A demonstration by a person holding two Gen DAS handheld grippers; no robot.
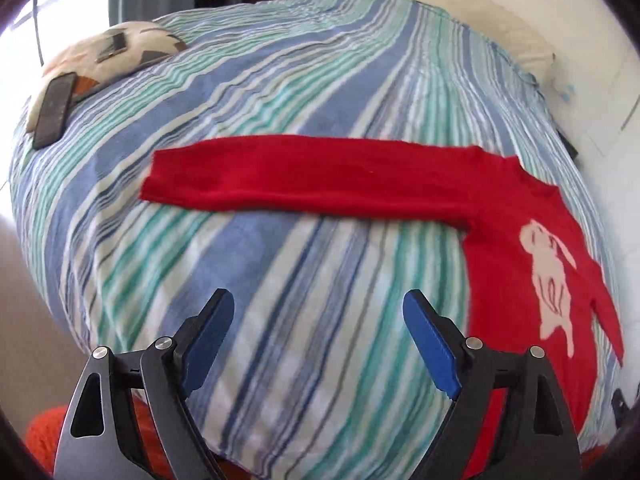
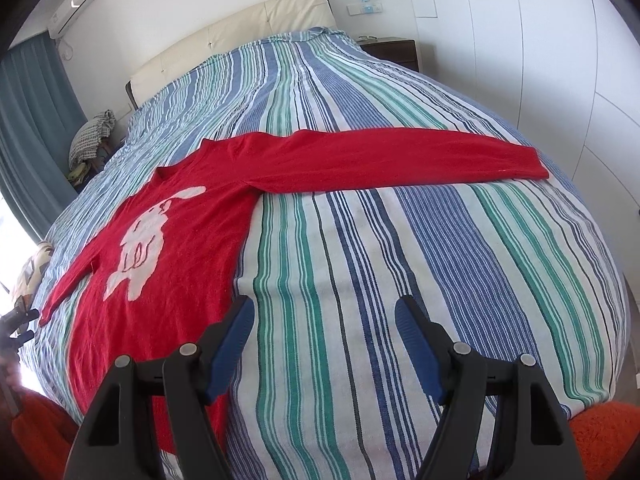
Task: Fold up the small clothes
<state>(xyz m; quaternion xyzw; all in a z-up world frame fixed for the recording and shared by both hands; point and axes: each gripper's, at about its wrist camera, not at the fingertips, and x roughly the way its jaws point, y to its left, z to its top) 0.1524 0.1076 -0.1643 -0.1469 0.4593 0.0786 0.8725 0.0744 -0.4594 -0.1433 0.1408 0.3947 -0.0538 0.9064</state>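
Observation:
A small red sweater with a white rabbit lies flat on the striped bedspread. In the left wrist view its left sleeve stretches out to the left, its body at the right. My left gripper is open and empty above bare bedspread, nearer than the sleeve and left of the body. In the right wrist view the sweater lies at the left, its other sleeve stretched right. My right gripper is open and empty, its left finger over the sweater's edge.
A patterned pillow with a dark flat object lies at the bed's far left. A cream headboard, a dark nightstand and white wardrobe doors surround the bed. Orange fabric is below the near edge.

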